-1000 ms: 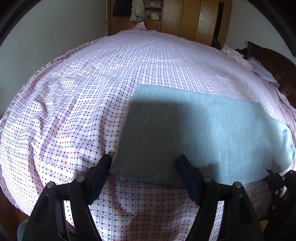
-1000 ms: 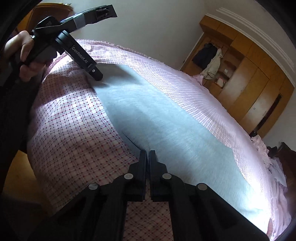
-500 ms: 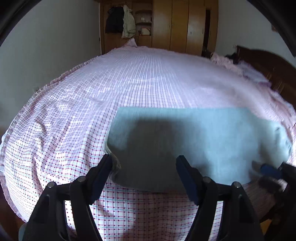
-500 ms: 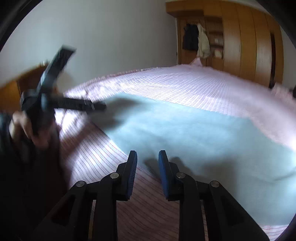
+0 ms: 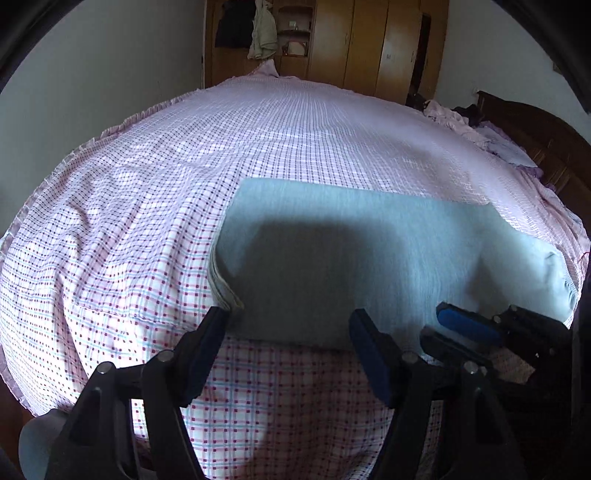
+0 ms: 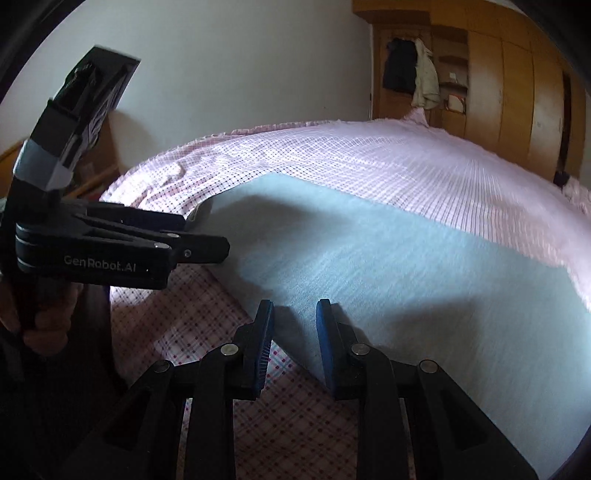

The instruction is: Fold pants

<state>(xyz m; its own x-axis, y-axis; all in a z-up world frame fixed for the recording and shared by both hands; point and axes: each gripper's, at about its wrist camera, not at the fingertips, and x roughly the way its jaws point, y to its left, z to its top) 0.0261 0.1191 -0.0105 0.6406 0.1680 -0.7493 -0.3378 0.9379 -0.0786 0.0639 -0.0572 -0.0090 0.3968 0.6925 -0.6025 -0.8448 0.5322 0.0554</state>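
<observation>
Light blue-grey pants lie flat as a long folded strip on the checked bed sheet. My left gripper hovers open over their near left end. Its left finger is at the layered corner, and no pad presses the cloth. My right gripper is over the near edge of the pants. Its jaws are a narrow gap apart and closing, with cloth below them but not pinched. The right gripper also shows low right in the left wrist view, and the left gripper at the left of the right wrist view.
A person's hand grips the left tool's handle. A wooden wardrobe with hanging clothes stands beyond the bed. A dark headboard and a heap of laundry are at the right. The bed's front edge runs just below both grippers.
The right gripper went from shut to slightly parted, rolled upright and swung along the pants' near edge, coming closer to the left gripper. The left gripper stayed open and barely moved.
</observation>
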